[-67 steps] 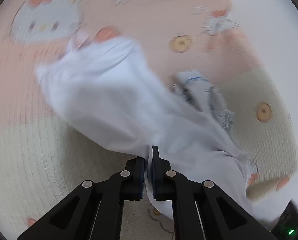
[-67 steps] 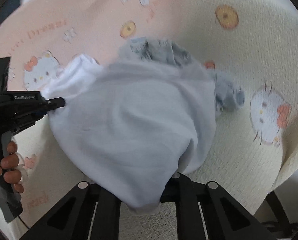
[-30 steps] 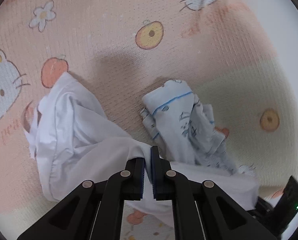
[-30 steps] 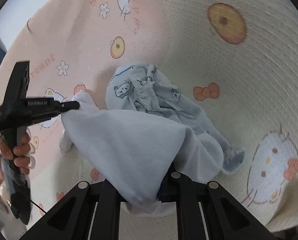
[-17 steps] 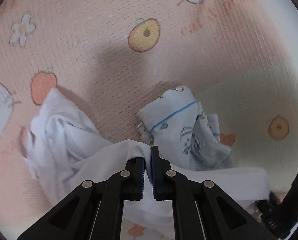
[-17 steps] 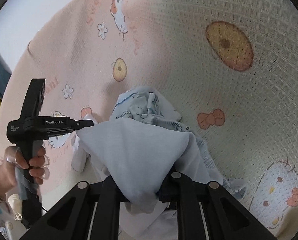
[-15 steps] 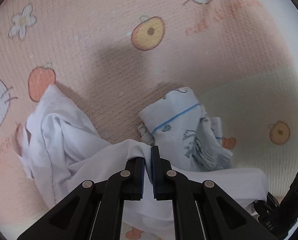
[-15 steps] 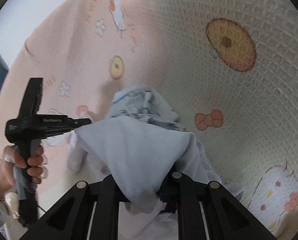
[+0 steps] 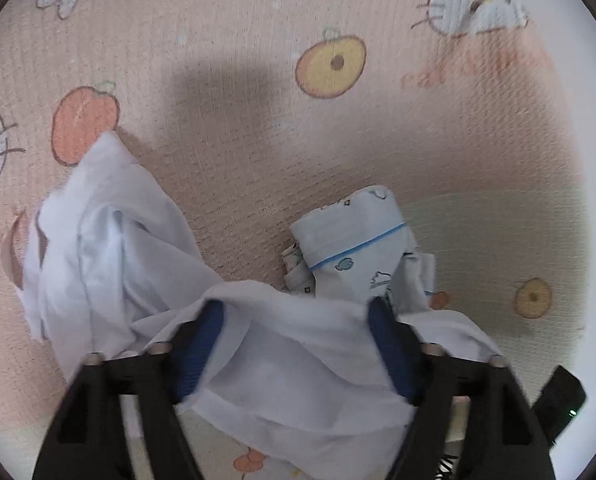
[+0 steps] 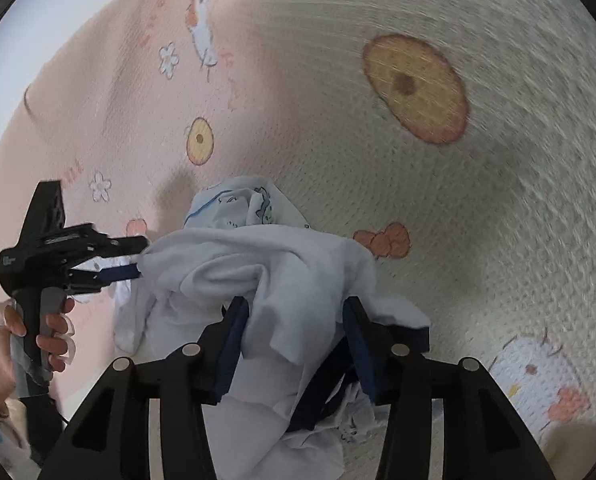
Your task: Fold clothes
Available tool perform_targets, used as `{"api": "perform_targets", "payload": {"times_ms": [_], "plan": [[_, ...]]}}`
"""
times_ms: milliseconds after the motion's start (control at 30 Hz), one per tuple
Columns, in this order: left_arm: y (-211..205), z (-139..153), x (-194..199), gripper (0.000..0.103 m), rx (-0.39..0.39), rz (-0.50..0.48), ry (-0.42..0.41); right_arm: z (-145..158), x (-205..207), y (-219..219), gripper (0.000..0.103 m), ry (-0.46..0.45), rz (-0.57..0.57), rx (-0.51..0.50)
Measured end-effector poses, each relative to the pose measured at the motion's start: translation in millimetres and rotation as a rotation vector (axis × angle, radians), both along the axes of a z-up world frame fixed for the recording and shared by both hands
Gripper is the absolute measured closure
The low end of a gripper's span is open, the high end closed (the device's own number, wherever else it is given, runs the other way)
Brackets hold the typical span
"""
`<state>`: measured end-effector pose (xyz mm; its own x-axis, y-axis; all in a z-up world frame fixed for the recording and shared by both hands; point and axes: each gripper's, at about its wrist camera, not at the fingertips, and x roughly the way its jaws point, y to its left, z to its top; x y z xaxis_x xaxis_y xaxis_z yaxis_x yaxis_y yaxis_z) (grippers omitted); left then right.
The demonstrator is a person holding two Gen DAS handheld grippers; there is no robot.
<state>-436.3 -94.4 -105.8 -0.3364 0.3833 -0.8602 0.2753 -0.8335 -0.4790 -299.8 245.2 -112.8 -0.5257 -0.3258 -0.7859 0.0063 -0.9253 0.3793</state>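
We see one bed sheet (image 9: 238, 128), pink and cream, printed with cartoon cats, flowers and round fruit, and it carries everything else. On it lie two garments. The larger is one white shirt (image 9: 110, 248), crumpled, spread from beside an orange fruit print down toward both cameras, with one fold draped between and over each claw. The smaller is one pale blue printed garment (image 9: 354, 248), bunched up, touching the far edge of the white shirt and partly tucked under it on the cream part of the sheet.

There are two claws. The left claw (image 9: 294, 320) has just been opening: its two blue pads stand wide apart, and the white shirt hangs loose across the gap without being pinched. In the right wrist view it reaches into the shirt's left edge, held by one hand (image 10: 50, 332). The right claw (image 10: 294, 316) has also just been opening: its pads stand apart with the white shirt slumped between them, and we see no pinch on the cloth. Both have let go of the shirt.
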Motion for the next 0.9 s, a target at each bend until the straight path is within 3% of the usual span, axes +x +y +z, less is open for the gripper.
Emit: {"api": "perform_targets", "payload": {"times_ms": [200, 367, 600, 900], "plan": [[-19.2, 7.2, 21.4, 0.027, -0.103, 0.019, -0.006, 5.0, 7.4, -0.1, 0.055, 0.007, -0.038, 0.071], [-32.2, -7.8, 35.6, 0.027, -0.148, 0.009, -0.05, 11.8, 13.0, -8.4, 0.05, 0.034, -0.023, 0.165], [-17.0, -22.8, 53.7, 0.027, -0.233, -0.099, -0.066, 22.4, 22.8, -34.3, 0.043, 0.11, 0.03, 0.359], [10.9, -45.9, 52.2, 0.027, -0.445, -0.179, -0.076, 10.8, 14.0, -53.2, 0.041, 0.092, 0.046, 0.392]]}}
